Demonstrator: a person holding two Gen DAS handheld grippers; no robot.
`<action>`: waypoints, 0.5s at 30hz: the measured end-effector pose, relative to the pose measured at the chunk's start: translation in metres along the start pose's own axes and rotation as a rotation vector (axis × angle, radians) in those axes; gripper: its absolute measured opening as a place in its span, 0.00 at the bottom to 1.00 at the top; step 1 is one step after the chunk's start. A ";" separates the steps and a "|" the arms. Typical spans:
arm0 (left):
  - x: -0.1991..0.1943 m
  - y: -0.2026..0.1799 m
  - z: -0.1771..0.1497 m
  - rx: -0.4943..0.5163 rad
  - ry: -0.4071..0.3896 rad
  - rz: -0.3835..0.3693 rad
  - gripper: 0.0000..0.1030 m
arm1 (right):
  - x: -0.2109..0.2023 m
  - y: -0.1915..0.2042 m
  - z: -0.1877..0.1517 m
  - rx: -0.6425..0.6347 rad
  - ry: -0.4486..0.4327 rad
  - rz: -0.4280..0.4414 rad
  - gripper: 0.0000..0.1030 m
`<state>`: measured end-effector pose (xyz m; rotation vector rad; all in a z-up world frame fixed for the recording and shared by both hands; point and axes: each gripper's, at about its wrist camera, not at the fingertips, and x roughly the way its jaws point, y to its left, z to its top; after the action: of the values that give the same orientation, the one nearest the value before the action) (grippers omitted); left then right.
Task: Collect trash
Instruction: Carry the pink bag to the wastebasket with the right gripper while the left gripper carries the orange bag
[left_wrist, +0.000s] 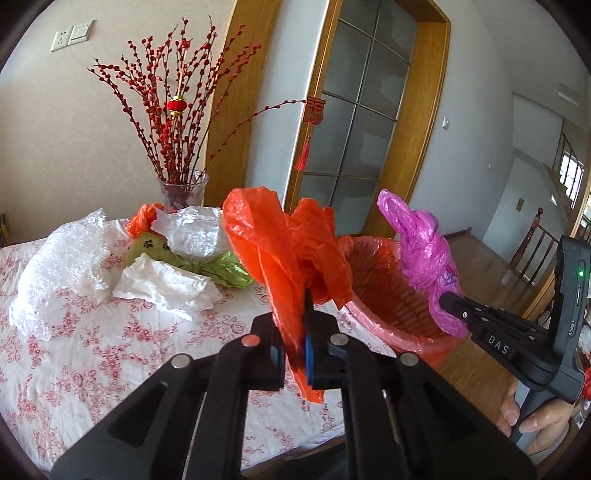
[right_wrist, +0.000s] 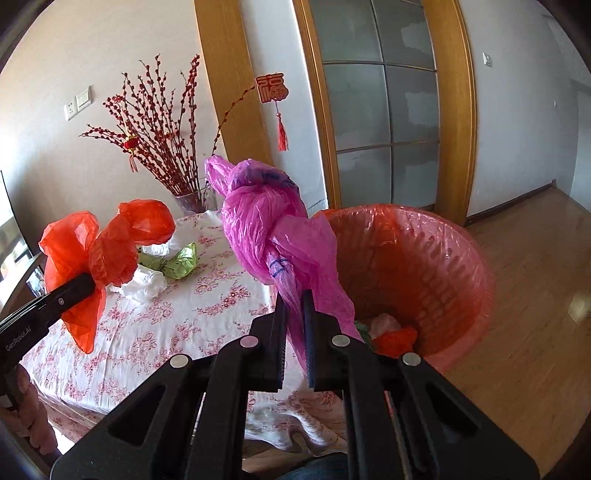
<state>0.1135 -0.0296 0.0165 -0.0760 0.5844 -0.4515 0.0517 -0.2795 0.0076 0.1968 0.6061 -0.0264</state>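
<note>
two bags pinched, bin at one o'clock
left tool (left_wrist: 295, 343) clamps the orange bag (left_wrist: 280, 236), right tool (right_wrist: 295, 343) the pink bag (right_wrist: 273, 229) — light, limp, slippery film; knots grip best.

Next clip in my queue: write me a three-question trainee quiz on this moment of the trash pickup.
1. True or false: the left hand-held gripper is empty.
2. Which bag does the right hand-held gripper grip?
A. orange bag
B. pink bag
C. green wrapper
3. Fill in: the trash bin, lined with a red bag, stands ___ the table.

Key: 1 false, it is shut on the orange bag; 2 B; 3 beside.
</note>
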 end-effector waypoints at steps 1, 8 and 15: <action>0.002 -0.004 0.000 0.004 0.002 -0.007 0.08 | 0.000 -0.003 0.000 0.004 -0.001 -0.004 0.09; 0.022 -0.025 0.000 0.032 0.019 -0.048 0.08 | -0.004 -0.025 0.002 0.044 -0.015 -0.037 0.09; 0.050 -0.050 0.008 0.045 0.045 -0.111 0.08 | -0.006 -0.051 0.013 0.112 -0.045 -0.071 0.09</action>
<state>0.1354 -0.0963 0.0067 -0.0555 0.6155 -0.5753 0.0501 -0.3321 0.0123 0.2827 0.5671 -0.1336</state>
